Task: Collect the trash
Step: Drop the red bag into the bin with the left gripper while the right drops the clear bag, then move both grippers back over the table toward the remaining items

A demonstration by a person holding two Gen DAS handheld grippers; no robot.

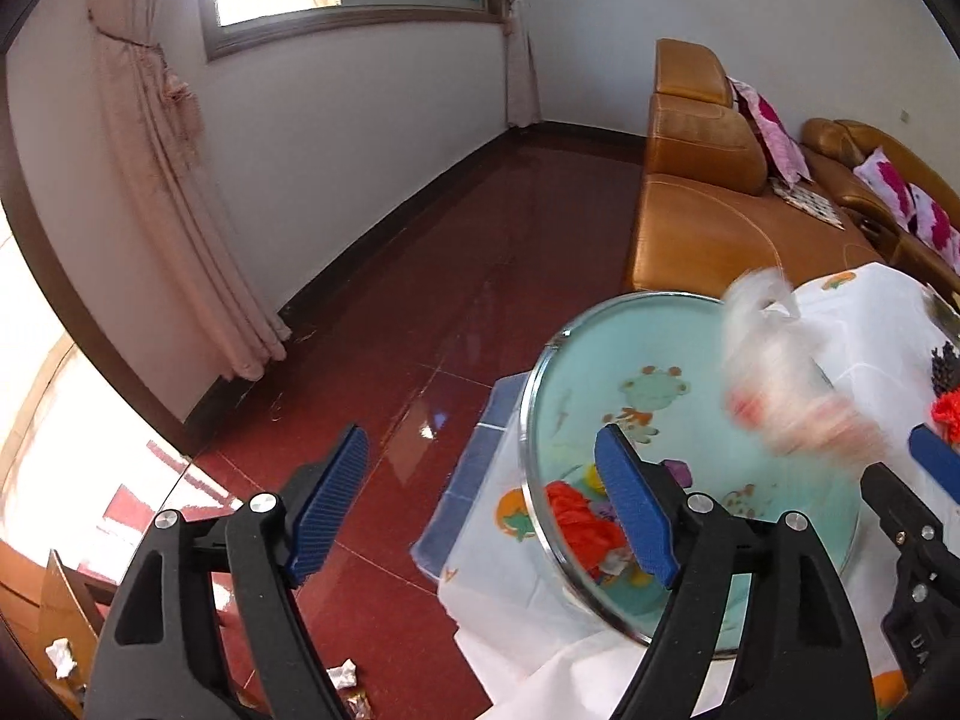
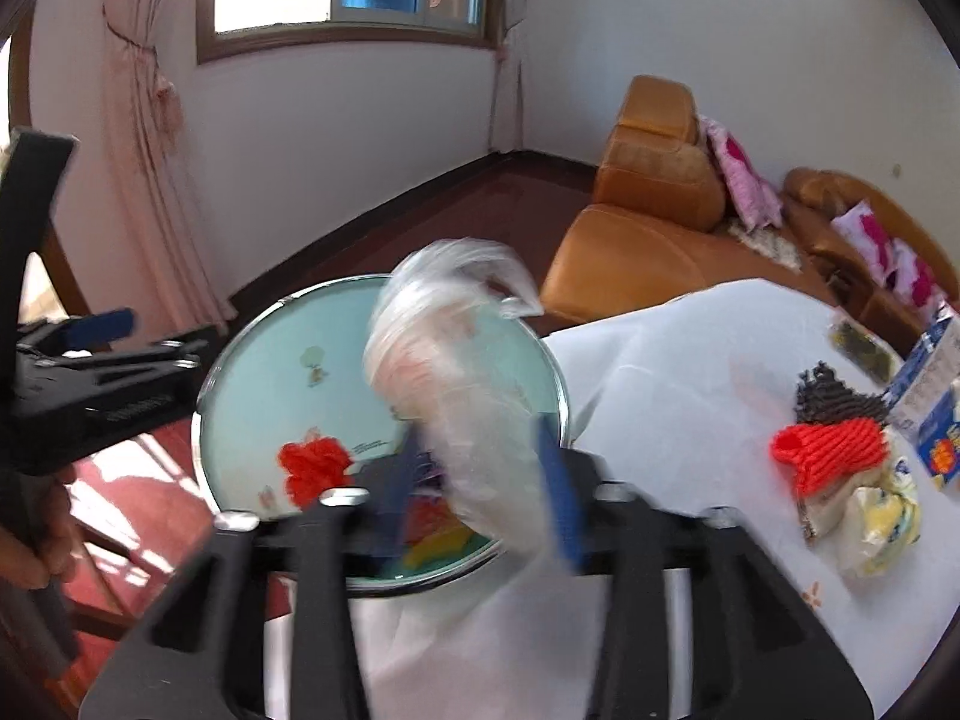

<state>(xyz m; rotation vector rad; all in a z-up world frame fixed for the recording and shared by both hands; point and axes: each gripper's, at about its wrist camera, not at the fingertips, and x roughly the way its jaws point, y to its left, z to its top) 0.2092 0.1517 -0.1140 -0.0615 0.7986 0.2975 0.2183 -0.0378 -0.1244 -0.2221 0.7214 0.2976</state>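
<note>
Your right gripper [image 2: 480, 480] is part-open, a blurred plastic bag [image 2: 456, 360] loose between its pads over the basin [image 2: 252, 372]. Let it fall inside the rim. Left gripper [image 1: 480, 510] is wide, empty, beside the basin.

Your right gripper [image 2: 480, 480] hangs over the near rim of the round basin [image 2: 252, 336], its blue fingers [image 2: 561, 492] apart with a blurred clear plastic bag [image 2: 456, 372] between them; whether the pads touch it you cannot tell. Red crumpled trash [image 2: 315, 468] lies inside the basin. Your left gripper [image 2: 102, 324] sits at the far left. On the white tablecloth [image 2: 672, 372] to the right rests an orange knitted piece [image 2: 828, 450].
</note>
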